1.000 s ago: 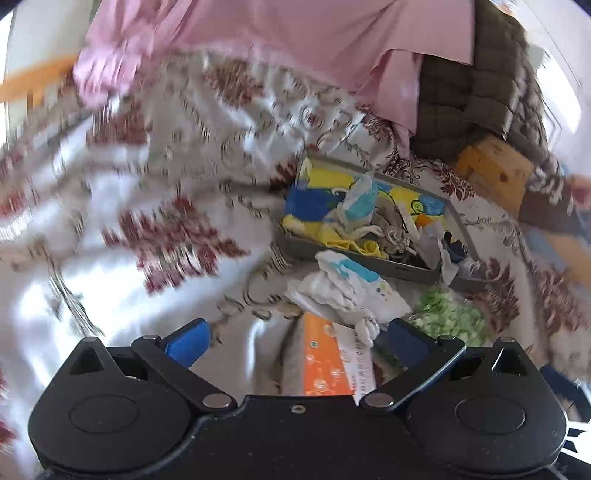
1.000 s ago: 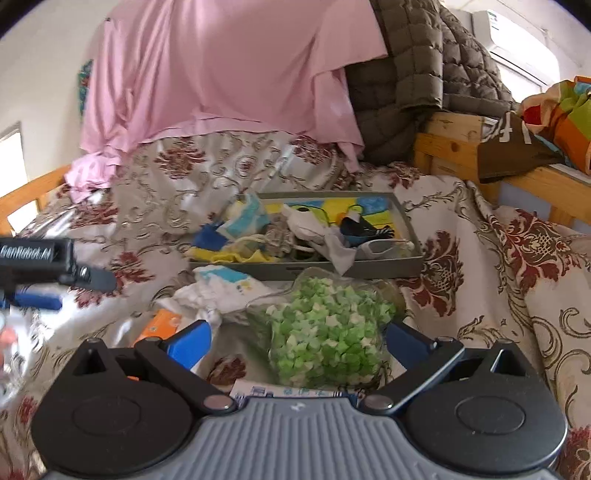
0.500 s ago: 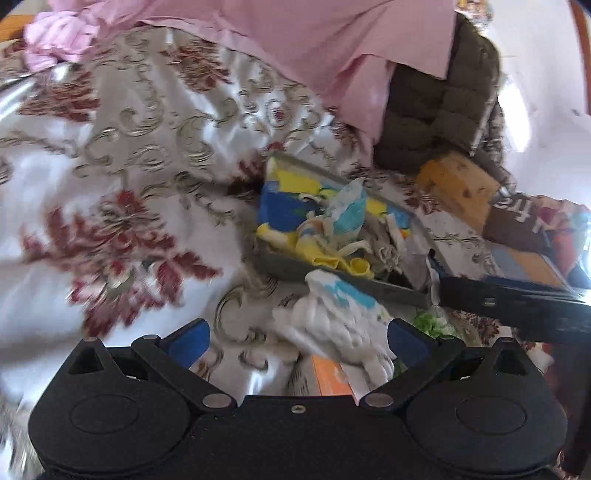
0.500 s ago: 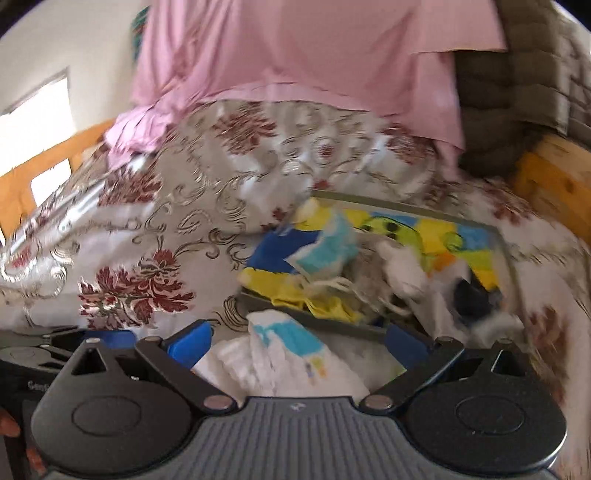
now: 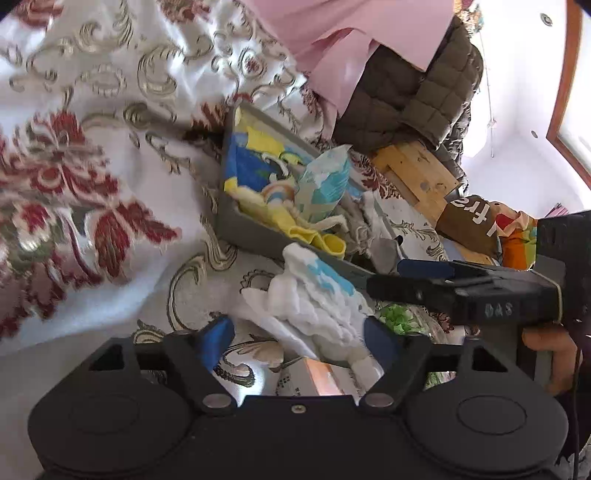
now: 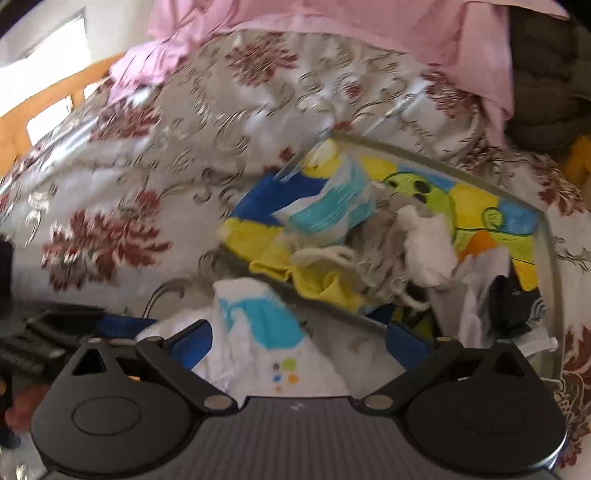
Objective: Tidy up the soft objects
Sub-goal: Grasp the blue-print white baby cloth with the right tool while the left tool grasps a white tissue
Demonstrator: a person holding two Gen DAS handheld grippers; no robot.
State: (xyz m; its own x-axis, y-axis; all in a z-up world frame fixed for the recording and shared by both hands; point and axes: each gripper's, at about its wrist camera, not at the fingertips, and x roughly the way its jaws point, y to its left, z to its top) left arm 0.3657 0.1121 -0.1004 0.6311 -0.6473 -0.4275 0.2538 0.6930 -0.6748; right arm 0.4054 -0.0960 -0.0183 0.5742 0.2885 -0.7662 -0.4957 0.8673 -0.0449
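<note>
A crumpled white cloth with a blue patch (image 5: 314,299) lies on the flowered bedspread, just in front of a grey tray (image 5: 251,236). My left gripper (image 5: 297,336) reaches low over it, its jaws closing with the cloth between them. The right pad is at the cloth's edge and the left pad stands clear of it. My right gripper (image 6: 299,339) hangs open above the same cloth (image 6: 258,328). In the left wrist view its fingers (image 5: 424,267) come in from the right, over the tray's near wall. The tray (image 6: 546,236) holds a yellow and blue towel (image 6: 476,206) and several crumpled cloths.
A bag of green beads (image 5: 399,317) lies right of the cloth and an orange box (image 5: 317,373) lies under it. A pink sheet (image 5: 351,33) and a brown quilted jacket (image 5: 413,92) are piled behind the tray. A wooden bed frame (image 5: 417,173) is at the right.
Both grippers came in onto the white cloth; the right swung left off the green bead bag. The left dipped lower and its jaws narrowed around the cloth.
</note>
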